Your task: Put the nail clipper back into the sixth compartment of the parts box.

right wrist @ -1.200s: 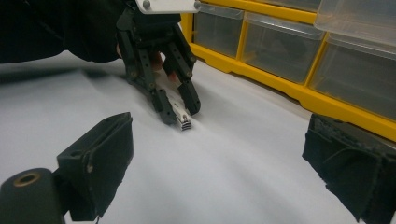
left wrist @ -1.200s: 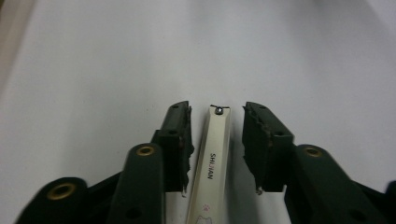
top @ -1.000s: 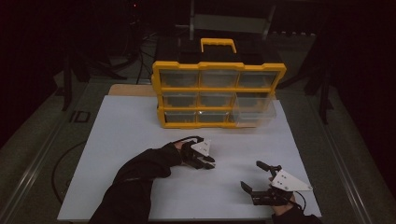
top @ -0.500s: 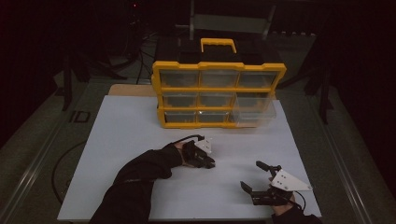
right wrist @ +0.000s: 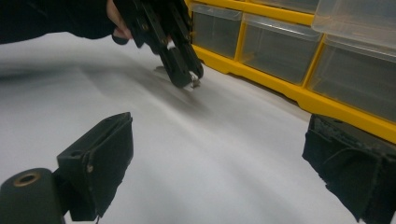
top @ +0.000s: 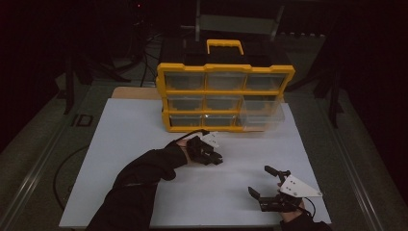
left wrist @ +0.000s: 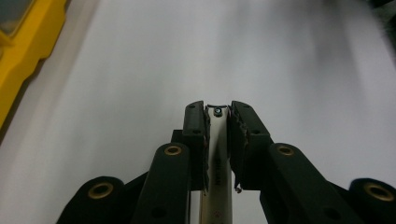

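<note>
Left gripper [left wrist: 217,122] clamps a thin, stiff, pale metal strip [left wrist: 216,154], likely light and slippery; right gripper [right wrist: 219,158] gapes empty.

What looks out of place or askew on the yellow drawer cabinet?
On the yellow cabinet, the clear drawer at the right end is pulled out, jutting past the frame while the other drawers sit flush. Nothing looks spilled or damaged.

We see a slim, pale metal strip [left wrist: 216,158] with a small dark hole near its tip, pinched edge-on between the left gripper's [left wrist: 217,114] closed pads. It hangs low over the white table [top: 144,144], near the yellow organizer [top: 223,96].
</note>
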Demonstrator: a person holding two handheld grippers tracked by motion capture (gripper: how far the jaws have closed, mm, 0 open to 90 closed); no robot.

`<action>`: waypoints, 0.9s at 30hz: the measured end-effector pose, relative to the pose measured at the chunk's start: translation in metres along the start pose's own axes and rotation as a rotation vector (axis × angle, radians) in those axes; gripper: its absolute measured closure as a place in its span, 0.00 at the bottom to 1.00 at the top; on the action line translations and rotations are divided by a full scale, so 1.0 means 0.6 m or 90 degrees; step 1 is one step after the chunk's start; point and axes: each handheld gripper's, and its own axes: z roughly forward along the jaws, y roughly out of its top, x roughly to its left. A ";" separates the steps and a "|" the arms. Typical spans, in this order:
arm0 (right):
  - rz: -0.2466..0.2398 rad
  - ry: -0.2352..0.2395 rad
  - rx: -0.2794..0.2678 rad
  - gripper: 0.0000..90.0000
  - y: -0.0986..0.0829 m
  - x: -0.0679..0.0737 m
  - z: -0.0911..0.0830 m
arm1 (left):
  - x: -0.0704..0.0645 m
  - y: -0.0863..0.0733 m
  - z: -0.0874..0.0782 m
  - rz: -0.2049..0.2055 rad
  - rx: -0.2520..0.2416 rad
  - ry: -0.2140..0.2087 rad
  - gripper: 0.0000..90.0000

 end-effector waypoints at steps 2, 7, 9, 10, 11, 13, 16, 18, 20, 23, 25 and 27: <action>-0.001 -0.002 -0.001 0.10 0.000 0.000 0.000 | -0.002 0.008 -0.007 -0.002 0.003 -0.005 0.87; 0.001 -0.002 -0.001 0.10 0.000 0.000 -0.001 | -0.006 0.024 -0.024 -0.011 -0.004 -0.002 0.87; 0.003 -0.003 -0.001 0.10 0.000 0.000 -0.001 | -0.008 0.029 -0.031 -0.007 -0.007 0.001 0.87; 0.003 -0.003 -0.001 0.10 0.000 0.000 -0.001 | -0.009 0.032 -0.035 -0.009 -0.013 0.009 0.87; 0.001 -0.003 -0.001 0.10 0.000 0.000 -0.001 | -0.009 0.034 -0.037 -0.015 -0.018 0.007 0.87; 0.002 -0.004 -0.001 0.10 0.000 0.000 -0.001 | -0.009 0.037 -0.046 -0.017 -0.029 0.015 0.87; 0.003 -0.004 -0.001 0.10 0.000 0.000 -0.001 | -0.007 0.042 -0.057 -0.028 -0.040 0.011 0.87; 0.004 -0.004 0.000 0.10 0.000 0.000 -0.001 | -0.007 0.046 -0.064 -0.022 -0.044 0.021 0.87; 0.003 -0.004 0.000 0.10 0.000 0.000 -0.001 | -0.009 0.050 -0.069 -0.011 -0.042 0.028 0.87; 0.003 -0.004 0.000 0.10 0.000 0.000 -0.001 | -0.009 0.053 -0.072 -0.006 -0.040 0.019 0.87; 0.003 -0.005 0.000 0.10 0.000 0.000 0.000 | -0.010 0.064 -0.077 -0.001 -0.036 0.024 0.87; 0.004 -0.005 -0.001 0.10 0.001 0.000 -0.001 | -0.008 0.077 -0.085 -0.004 -0.037 0.014 0.87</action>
